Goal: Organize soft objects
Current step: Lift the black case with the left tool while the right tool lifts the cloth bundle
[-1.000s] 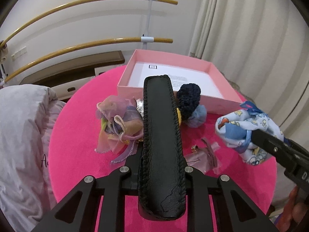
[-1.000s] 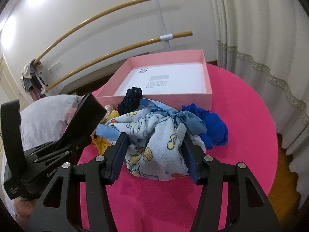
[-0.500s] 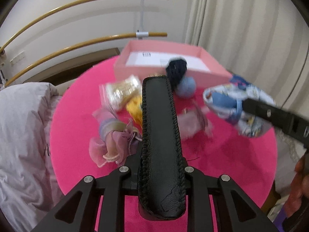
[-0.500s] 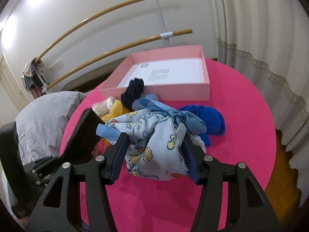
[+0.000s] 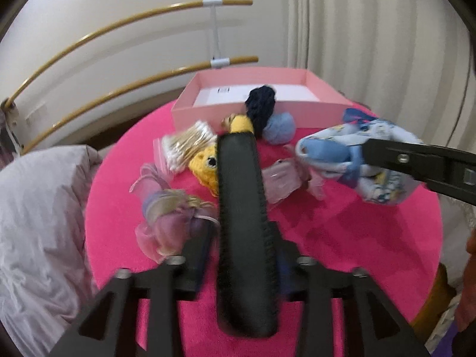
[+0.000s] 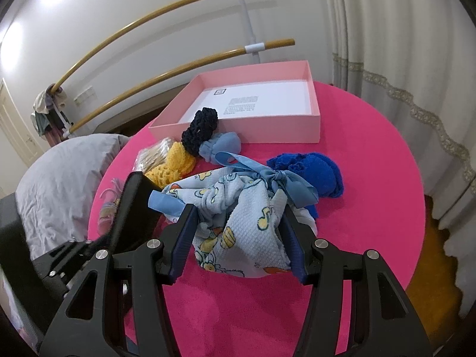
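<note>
None of the soft things lies inside the pink box (image 6: 238, 128) yet; only a white printed sheet shows on its floor, so I judge the sorting is barely begun.

Farthest from the box on its left-hand side sits a pastel gauze pouch (image 5: 172, 220), just beside the left tool (image 5: 241, 242). That tool's jaws have just been opening. A black stitched pad (image 5: 241, 193) stands between them, and the blurred pads look to be clear of it, so I read this tool as holding nothing.

Nearer the box come a clear bag of cotton swabs (image 5: 187, 145) and a yellow crochet piece (image 5: 205, 163), touching each other. A navy crochet piece (image 6: 202, 128) leans on the box's front wall, with a pale blue fabric ball (image 6: 220, 147) touching it on the near side. A small see-through pink pouch (image 5: 282, 178) lies further out from the box.

Next comes the printed cloth bundle (image 6: 220, 196) with its blue ribbon, out in front of the box. The right tool (image 6: 238, 218) is clamped on it, pads pressing on both sides. Whether it hangs clear of the bench (image 6: 372, 178) I cannot tell.

Last, a royal blue knit piece (image 6: 312, 172) rests in front of the box's right corner.

Everything is left to do: the bundle looks set to go in first, then the loose pieces one by one.
</note>
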Available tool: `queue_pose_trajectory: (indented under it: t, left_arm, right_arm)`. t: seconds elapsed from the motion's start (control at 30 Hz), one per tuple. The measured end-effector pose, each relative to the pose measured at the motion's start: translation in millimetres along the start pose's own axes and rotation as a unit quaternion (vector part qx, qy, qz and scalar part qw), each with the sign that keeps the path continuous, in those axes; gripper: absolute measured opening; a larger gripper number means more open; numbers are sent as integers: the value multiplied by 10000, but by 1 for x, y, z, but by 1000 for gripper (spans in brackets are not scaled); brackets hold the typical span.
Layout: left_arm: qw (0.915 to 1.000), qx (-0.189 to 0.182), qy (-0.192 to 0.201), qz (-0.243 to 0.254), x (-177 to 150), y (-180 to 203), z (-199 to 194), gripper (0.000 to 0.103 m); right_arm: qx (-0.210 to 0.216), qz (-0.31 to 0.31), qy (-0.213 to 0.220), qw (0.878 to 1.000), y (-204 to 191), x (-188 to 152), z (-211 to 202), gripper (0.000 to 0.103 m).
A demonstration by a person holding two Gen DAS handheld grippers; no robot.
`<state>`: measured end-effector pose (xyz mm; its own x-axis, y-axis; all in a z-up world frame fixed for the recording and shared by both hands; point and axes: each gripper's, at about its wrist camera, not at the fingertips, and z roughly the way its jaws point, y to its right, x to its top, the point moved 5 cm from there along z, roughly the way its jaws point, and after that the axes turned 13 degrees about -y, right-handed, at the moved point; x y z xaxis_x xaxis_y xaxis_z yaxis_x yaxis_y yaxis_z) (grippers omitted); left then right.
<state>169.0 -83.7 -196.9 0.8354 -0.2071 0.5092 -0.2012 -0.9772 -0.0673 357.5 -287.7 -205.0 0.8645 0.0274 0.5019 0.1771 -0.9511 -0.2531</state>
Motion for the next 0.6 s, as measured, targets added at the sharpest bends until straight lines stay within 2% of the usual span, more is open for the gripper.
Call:
queue_pose_trajectory:
  t: [0.03,0.07,0.1,0.13,0.17,0.23,0.33,0.47,0.5,0.53,0.57,0.6]
  left_arm:
    - [9999,80,90,3,-3,2,-3,74]
    - [9997,175,148,-10,-4,2,-4,85]
    - [9995,262,197,-32,-6,3,-4,84]
    - [9995,235,183,-63,-5,3,-1,79]
    - [9998,81,129,-137,-5,3,2,66]
    - [9997,-133,-20,-193,-5,3,11,50]
    - [9999,-92,-29,-33,-6,8,15,28]
    - [9994,205,256,68,-19,14,1,28]
    - [9990,295,321,83,-22,16,-1,32]
    - [9982,434,389,98,-26,18,-4,55]
    - [9971,570,495,92,-32,19,-8,88]
    - [9964,610,588,82,-35,21,-11,100]
  right_arm:
    - [2,1,-1,10000,0,0,0,52]
    - [5,0,-9,10000,0,-1,1,52]
    - [3,-2,-22,10000,0,-2,1,52]
    - [1,-4,-38,10000,0,-2,2,52]
    - [-2,-7,-54,10000,-1,-3,3,52]
    - [-7,-11,-80,10000,-1,-3,5,52]
    - [-28,-24,-89,10000,-1,-4,4,52]
    - [-55,12,-96,9999,2,-5,3,52]
    - [-66,10,-104,9999,2,-5,3,52]
    - [-74,3,-114,9999,2,-6,4,52]
    - [-82,-1,-129,9999,2,-6,5,52]
    - [-91,-1,-137,9999,2,-7,5,53]
